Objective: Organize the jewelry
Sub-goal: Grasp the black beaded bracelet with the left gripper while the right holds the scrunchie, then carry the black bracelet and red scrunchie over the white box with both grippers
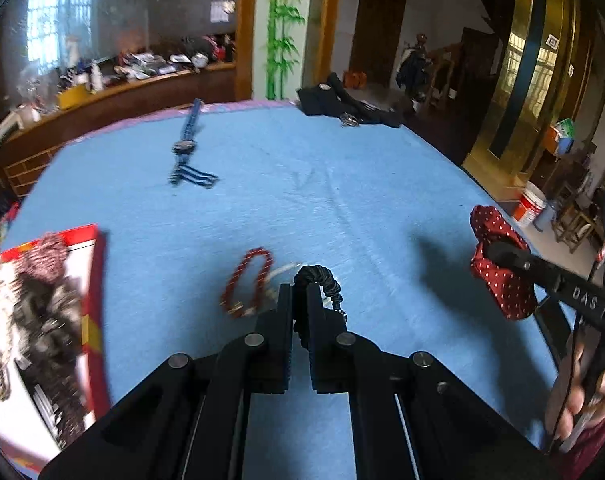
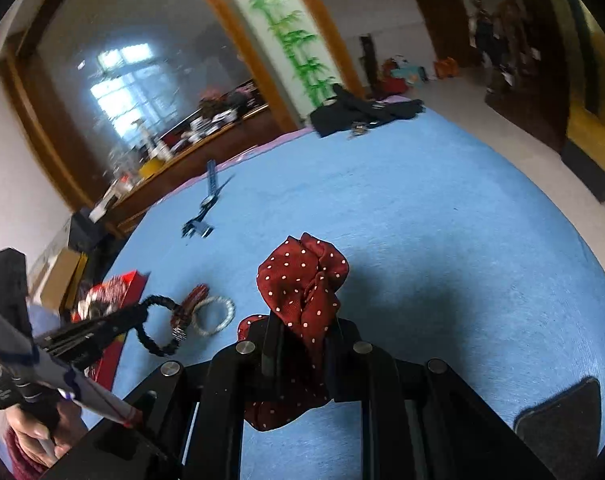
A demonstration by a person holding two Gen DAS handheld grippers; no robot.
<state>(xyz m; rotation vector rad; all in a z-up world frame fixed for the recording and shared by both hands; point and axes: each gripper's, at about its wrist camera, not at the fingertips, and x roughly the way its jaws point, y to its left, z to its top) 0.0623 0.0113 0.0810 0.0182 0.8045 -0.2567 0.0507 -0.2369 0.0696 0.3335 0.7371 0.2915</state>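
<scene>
My left gripper [image 1: 300, 292] is shut on a black scrunchie [image 1: 320, 280] and holds it just above the blue cloth; it also shows in the right wrist view [image 2: 158, 326]. A red beaded bracelet [image 1: 246, 282] and a pale silver bangle [image 2: 214, 316] lie beside it. My right gripper [image 2: 302, 320] is shut on a red polka-dot scrunchie [image 2: 302, 280], lifted above the cloth; it shows at the right of the left wrist view [image 1: 502, 264]. A red-rimmed box [image 1: 96, 280] holding several hair accessories sits at the left.
A blue-strapped watch [image 1: 186, 146] lies farther back on the blue table cloth [image 1: 342, 184]. A black cloth bundle [image 1: 342, 100] with metal pieces lies at the far edge. A dark flat object [image 2: 558, 428] lies at the near right.
</scene>
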